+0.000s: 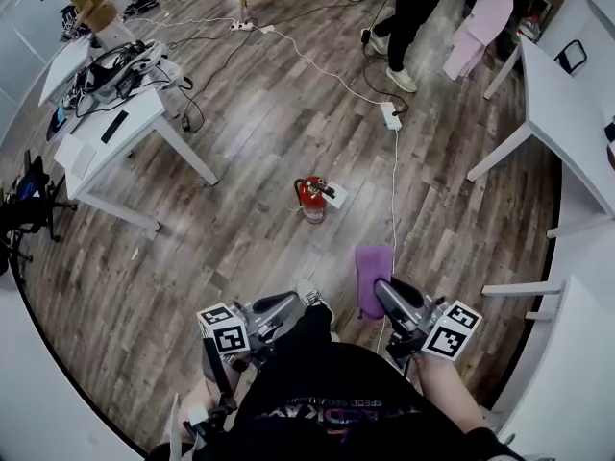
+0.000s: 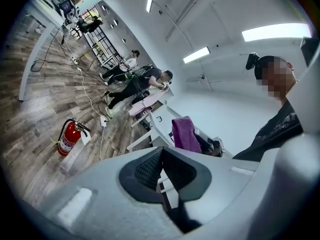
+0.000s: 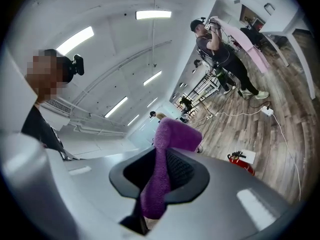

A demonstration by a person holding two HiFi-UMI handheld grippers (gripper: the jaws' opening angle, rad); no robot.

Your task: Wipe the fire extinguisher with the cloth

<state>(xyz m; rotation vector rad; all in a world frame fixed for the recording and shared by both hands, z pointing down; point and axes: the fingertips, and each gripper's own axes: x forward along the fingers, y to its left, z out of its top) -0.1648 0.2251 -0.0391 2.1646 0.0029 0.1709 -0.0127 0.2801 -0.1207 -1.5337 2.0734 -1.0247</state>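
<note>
The red fire extinguisher stands upright on the wood floor. At its five o'clock, well apart, the purple cloth hangs from the right gripper, whose partly closed jaws pinch it. At seven o'clock the left gripper has its jaws pressed together on nothing. A white power strip lies at one o'clock and a white table stands at ten.
</note>
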